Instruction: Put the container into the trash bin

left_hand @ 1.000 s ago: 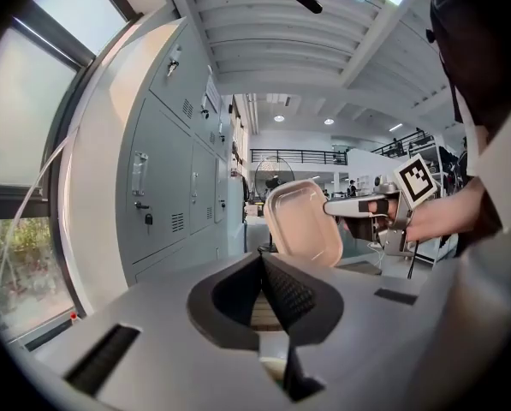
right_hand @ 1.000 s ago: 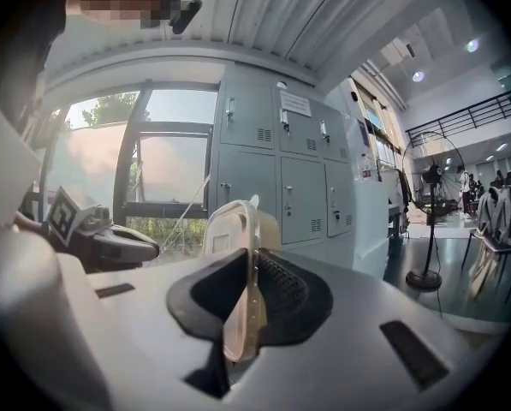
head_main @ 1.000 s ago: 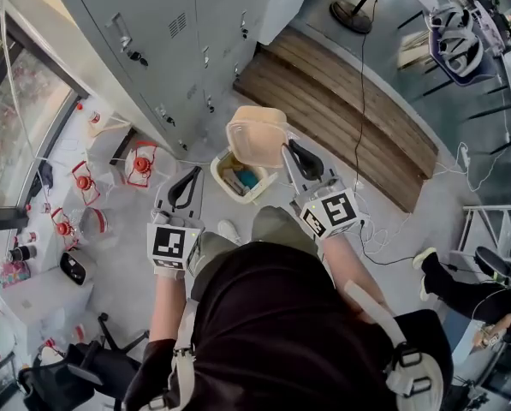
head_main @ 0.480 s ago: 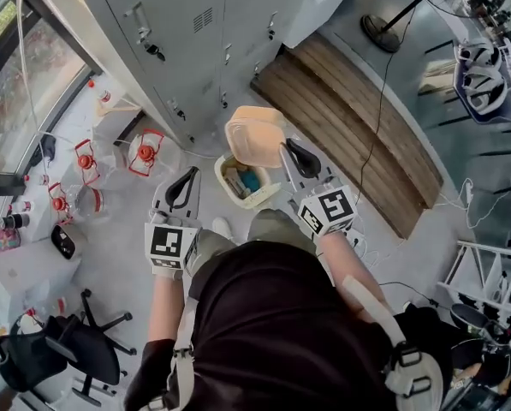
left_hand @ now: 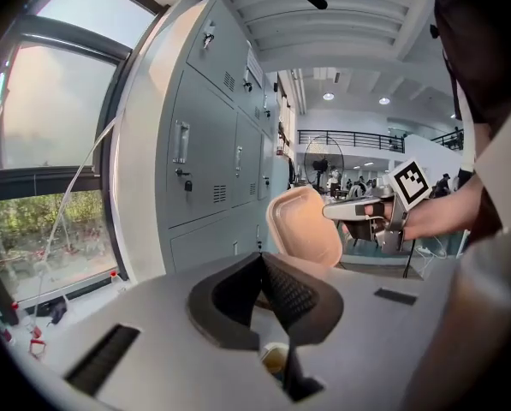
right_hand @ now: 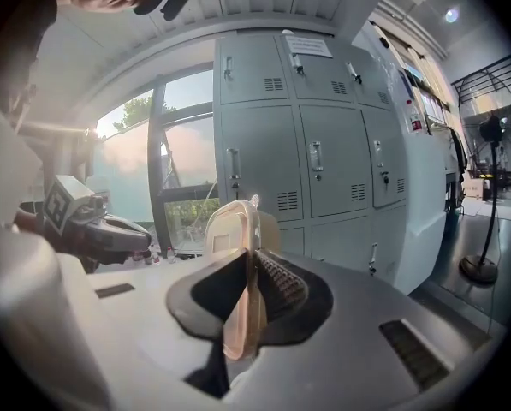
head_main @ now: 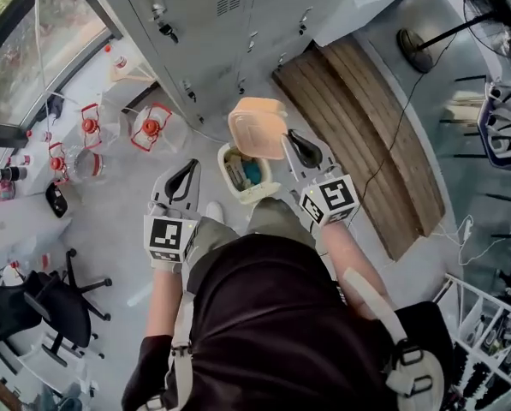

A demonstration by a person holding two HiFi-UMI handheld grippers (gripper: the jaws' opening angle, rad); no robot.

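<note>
**Both arms forward, right gripper clamped, left gripper empty**

In the head view the left forearm (head_main: 159, 302) and the right forearm (head_main: 341, 248) reach from the body toward 12 o'clock. The left gripper (head_main: 187, 169) points to 12 o'clock, its jaws pressed together with nothing between them. The right gripper (head_main: 291, 139) points toward 11 o'clock and is a little farther forward. Its jaws are closed on the edge of the container (head_main: 257, 127).

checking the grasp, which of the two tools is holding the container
The right tool: its jaws are shut on the edge of the beige container. The left tool is shut with nothing between its jaws.
</note>
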